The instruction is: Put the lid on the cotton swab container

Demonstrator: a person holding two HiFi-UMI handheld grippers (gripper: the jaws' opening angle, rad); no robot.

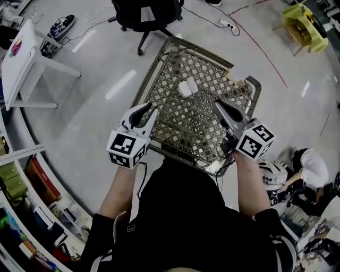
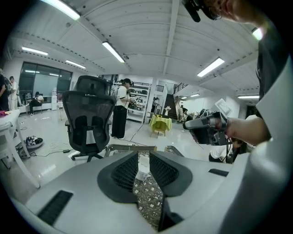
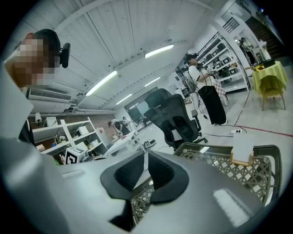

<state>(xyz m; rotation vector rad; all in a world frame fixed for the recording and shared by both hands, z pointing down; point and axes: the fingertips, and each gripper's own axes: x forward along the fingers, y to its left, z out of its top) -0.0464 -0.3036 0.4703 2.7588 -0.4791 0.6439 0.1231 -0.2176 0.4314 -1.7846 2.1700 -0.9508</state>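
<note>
Two small white pieces, the cotton swab container (image 1: 184,90) and its lid (image 1: 192,83), lie side by side and touching near the middle of a metal lattice table (image 1: 175,127). I cannot tell whether the lid is off. My left gripper (image 1: 151,109) hovers over the table's front left edge, its jaws a narrow gap apart and empty. Through that gap in the left gripper view (image 2: 143,156) the white container (image 2: 143,164) shows. My right gripper (image 1: 218,104) hangs over the front right, shut and empty; its own view (image 3: 145,156) shows the lattice table (image 3: 219,164).
A black office chair (image 1: 146,16) stands beyond the table. A white desk (image 1: 21,53) is far left, a yellow chair (image 1: 305,21) far right, and shelves run along the lower left. A wooden-edged piece (image 1: 234,79) sits at the table's rear right. A person (image 1: 311,164) crouches at right.
</note>
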